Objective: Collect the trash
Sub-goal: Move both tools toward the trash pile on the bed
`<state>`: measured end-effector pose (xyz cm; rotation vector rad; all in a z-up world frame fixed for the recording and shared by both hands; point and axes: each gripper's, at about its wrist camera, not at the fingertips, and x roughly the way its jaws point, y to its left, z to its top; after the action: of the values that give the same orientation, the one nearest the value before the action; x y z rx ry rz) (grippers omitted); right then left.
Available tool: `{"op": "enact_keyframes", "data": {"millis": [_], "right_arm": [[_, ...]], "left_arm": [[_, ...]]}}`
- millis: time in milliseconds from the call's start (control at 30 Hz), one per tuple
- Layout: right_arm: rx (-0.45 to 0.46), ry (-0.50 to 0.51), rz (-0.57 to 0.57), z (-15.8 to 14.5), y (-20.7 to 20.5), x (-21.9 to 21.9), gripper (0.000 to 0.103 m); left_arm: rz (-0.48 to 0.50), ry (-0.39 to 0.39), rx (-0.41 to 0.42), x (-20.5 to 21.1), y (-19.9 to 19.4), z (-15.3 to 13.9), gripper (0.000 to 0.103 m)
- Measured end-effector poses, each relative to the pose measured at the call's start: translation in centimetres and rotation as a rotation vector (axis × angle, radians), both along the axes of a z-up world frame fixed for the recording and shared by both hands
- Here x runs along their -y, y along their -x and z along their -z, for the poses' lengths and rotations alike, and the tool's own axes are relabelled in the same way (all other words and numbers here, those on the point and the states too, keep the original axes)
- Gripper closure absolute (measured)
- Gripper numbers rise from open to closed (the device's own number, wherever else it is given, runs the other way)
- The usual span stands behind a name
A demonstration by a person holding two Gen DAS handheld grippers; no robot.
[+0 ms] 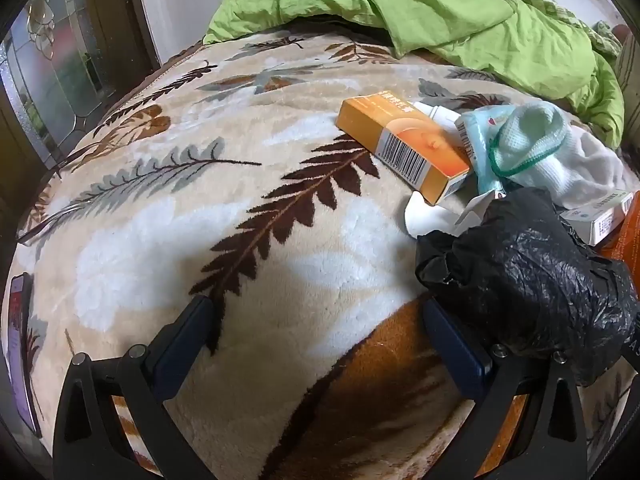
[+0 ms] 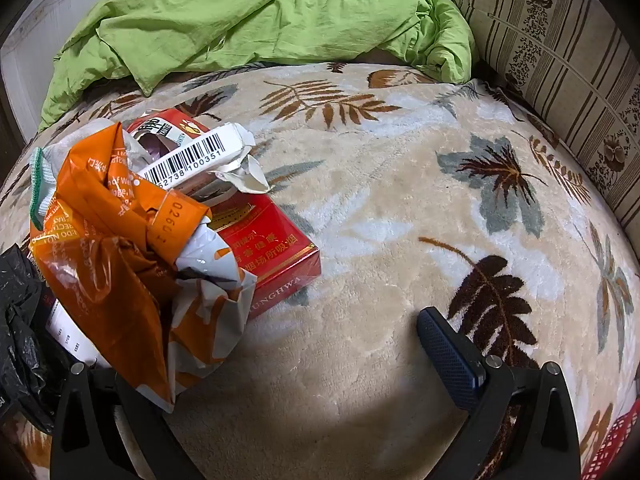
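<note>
Beside spread jaws — orange wrapper (image 2: pixel 108 264)

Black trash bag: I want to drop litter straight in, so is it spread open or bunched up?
Bunched up. The black trash bag lies crumpled, no mouth showing.

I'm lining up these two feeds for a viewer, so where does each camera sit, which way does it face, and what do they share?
Left wrist: on the left gripper, angled down at the leaf-print blanket; trash to its right, including an orange box; both open fingers show.
Right wrist: on the right gripper, angled down; orange wrapper and red cigarette pack on its left; the wrapper covers one finger.
Shared: blanket, green quilt, black plastic bag.
</note>
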<state>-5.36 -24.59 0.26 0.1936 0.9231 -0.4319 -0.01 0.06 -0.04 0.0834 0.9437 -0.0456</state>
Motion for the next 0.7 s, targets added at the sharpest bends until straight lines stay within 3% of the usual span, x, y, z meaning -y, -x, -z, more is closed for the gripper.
{"op": "enact_keyframes", "data": {"millis": [267, 333, 467, 600, 700], "right_arm": [[-0.025, 0.028, -0.002, 0.0, -0.3, -0.3, 0.001], [-0.014, 0.006, -0.01, -0.2, 0.2, 0.3, 0.001], [-0.091, -0.083, -0.135, -1.0, 0.4, 0.9, 0.001], [-0.099, -0.063, -0.163, -2.5, 2.9, 0.0, 0.001], [-0.021, -0.056, -0.174, -5.4, 6.0, -0.3, 0.001]], "left_arm": [[0.007, -0.035, 0.008, 0.2, 0.6, -0.4, 0.0], [0.011, 0.004, -0.009, -0.3, 0.6, -0.6, 0.0], [0.024, 0.077, -0.003, -1.1, 1.5, -1.5, 0.0], [0.045, 0.095, 0.048, -1.4, 3.9, -2.9, 0.0], [0.088, 0.073, 0.132, -1.0, 6.1, -4.7, 0.0]]}}
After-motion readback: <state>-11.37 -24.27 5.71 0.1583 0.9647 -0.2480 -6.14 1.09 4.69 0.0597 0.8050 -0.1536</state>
